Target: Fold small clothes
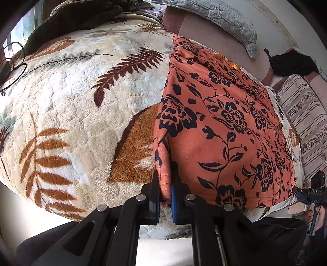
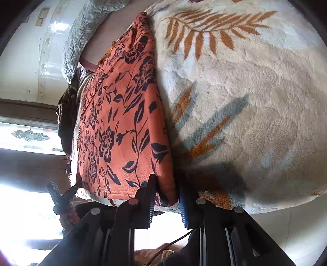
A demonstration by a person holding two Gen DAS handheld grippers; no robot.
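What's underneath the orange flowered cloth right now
The orange flowered cloth lies on a plush leaf-print blanket, which shows around it. Whatever is directly beneath the cloth's middle is covered.

Fleece blanket (image 1: pixel 71 106) left of garment (image 1: pixel 224 122) lies bare; pillow (image 1: pixel 224 18) bounds far side.

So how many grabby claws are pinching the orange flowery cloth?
2. The left gripper pinches one near corner of the orange cloth; the right gripper pinches the other near corner.

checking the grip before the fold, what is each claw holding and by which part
Both hold the orange cloth at its near hem: the left claw is shut on one near corner, the right claw on the other.
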